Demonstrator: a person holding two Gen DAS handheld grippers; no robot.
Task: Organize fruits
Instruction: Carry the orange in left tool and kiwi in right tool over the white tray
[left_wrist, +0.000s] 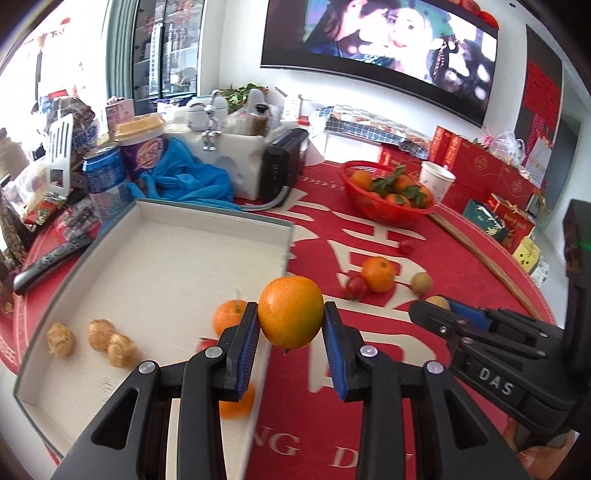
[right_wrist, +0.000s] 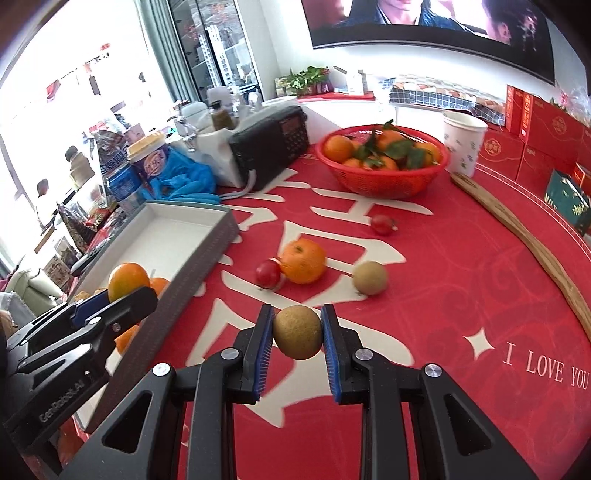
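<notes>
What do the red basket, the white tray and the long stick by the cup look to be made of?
Basket: likely moulded plastic, glossy red, with an open mesh wall.
Tray: probably cardboard or covered board; matte white inside, grey textured outer wall, sharp folded corners.
Stick: seems wood; brown, visible grain, dull finish.

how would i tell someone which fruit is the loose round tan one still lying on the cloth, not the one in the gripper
Start at the red basket of leafy oranges and come forward across the red tablecloth to the loose orange. The tan fruit lies just right of it, apart from it. It is the only dull brownish ball lying there; its neighbours are orange or glossy red.
</notes>
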